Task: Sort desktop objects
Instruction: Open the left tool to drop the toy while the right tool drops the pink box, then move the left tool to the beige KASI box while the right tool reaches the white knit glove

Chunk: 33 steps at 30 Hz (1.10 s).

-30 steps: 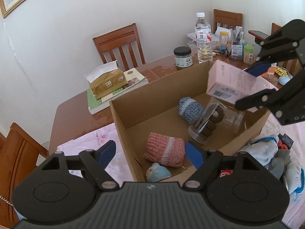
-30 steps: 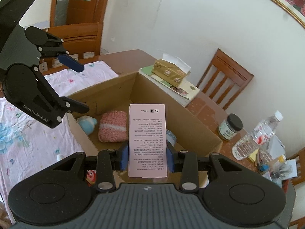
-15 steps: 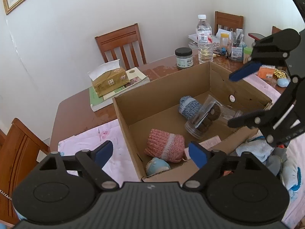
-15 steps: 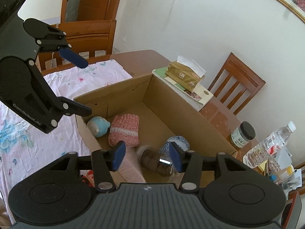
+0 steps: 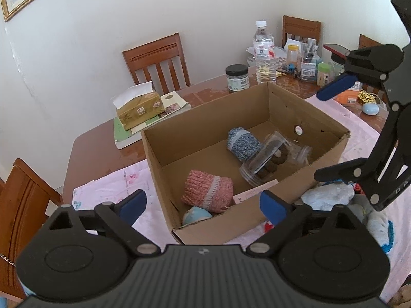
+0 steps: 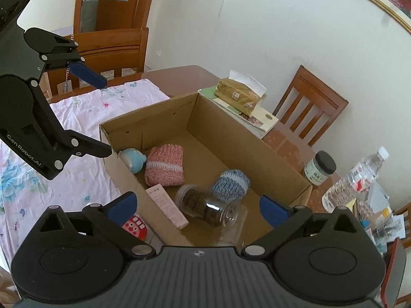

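We are hovering both claws over cardboard box (image 6: 231, 138); right claw (image 6: 197, 206) opening, empty; left claw (image 5: 203, 202) opening, empty. Pink carton (image 6: 167, 205) lying inside box beside jar (image 6: 208, 205). Toys (image 5: 326, 197) on bench awaiting sorting.

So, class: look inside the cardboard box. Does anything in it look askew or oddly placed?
Yes. The clear jar lies tipped on its side against the blue knitted roll, not upright. The pink carton lies slanted along the near wall of the cardboard box. Nothing looks spilled or damaged.
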{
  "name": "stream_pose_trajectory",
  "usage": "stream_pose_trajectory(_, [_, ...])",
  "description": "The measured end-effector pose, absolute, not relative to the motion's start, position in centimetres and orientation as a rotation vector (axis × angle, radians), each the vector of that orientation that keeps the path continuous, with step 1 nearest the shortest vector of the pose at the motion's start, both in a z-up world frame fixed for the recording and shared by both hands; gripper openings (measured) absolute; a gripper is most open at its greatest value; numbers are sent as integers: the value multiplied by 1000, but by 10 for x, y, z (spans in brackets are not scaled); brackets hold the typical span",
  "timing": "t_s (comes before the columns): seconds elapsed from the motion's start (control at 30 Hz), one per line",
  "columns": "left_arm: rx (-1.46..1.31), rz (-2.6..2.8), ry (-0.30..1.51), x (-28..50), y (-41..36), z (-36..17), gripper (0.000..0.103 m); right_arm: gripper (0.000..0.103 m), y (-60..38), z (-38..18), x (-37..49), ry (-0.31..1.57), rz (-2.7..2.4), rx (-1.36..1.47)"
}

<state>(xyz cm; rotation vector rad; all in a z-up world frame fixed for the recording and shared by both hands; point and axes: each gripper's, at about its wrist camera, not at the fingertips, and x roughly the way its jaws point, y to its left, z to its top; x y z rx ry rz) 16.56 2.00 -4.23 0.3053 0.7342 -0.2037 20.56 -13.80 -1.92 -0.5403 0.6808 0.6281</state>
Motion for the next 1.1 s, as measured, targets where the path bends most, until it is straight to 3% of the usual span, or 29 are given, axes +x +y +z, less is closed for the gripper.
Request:
stream_pose_trajectory(0.83, [290, -304, 825, 105, -12, -80, 98, 103, -169, -46, 134, 808, 629, -479])
stream_pose_trajectory(1.1, [253, -352, 900, 85, -21, -104, 98, 103, -190, -57, 112, 863, 583, -329])
